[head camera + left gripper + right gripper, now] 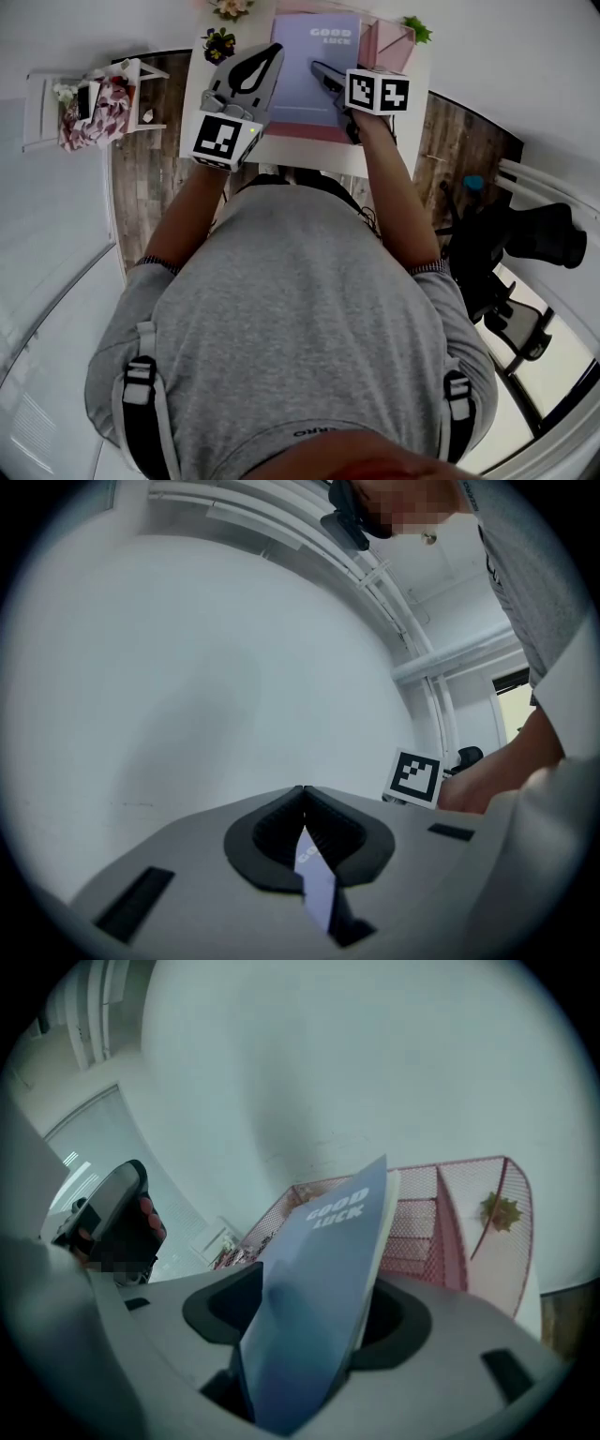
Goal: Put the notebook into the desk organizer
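Note:
A lavender-blue notebook (309,75) printed GOOD LUCK is held over the white table (414,127), in front of a pink wire-mesh desk organizer (392,42). My left gripper (275,52) meets the notebook's left edge. In the left gripper view its jaws (302,791) meet at the tips, with a sliver of the notebook (316,878) edge-on between them. My right gripper (319,70) reaches in over the cover from the right. In the right gripper view the notebook (319,1307) stands tilted between the parted jaws of that gripper (309,1279), and the organizer (441,1222) rises behind it.
Small flower pots (218,42) stand at the table's back left and a green sprig (415,28) sits by the organizer. A white side shelf (94,103) with small items is on the left. A black office chair (506,244) stands to the right. A white wall is close behind.

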Available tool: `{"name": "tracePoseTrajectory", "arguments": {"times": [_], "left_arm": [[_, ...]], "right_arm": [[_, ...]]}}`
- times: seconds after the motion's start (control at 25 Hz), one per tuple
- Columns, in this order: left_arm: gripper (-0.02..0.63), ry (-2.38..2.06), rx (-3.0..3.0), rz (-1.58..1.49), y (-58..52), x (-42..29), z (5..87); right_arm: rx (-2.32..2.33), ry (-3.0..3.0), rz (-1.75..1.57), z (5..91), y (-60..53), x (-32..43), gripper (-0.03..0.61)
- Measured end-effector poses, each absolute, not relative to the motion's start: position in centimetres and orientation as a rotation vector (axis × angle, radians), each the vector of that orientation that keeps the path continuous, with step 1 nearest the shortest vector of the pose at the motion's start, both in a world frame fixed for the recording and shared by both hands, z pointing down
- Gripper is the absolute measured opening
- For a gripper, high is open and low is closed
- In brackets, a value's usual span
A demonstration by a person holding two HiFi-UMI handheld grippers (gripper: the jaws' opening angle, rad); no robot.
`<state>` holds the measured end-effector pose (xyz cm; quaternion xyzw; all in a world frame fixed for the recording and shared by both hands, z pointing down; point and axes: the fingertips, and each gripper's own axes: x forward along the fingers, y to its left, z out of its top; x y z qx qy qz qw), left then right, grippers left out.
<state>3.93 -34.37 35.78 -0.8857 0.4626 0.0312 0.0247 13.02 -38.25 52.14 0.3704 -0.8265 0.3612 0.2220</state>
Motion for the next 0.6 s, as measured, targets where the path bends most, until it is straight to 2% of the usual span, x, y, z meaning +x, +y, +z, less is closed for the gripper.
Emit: {"name": "tracePoseTrajectory", "arguments": {"times": [0.6], "left_arm": [[0.018, 1.421, -2.771, 0.018, -37.0, 5.6, 37.4]], "right_arm": [[1.227, -2.189, 0.797, 52.4, -38.8, 13.7, 0.347]]}}
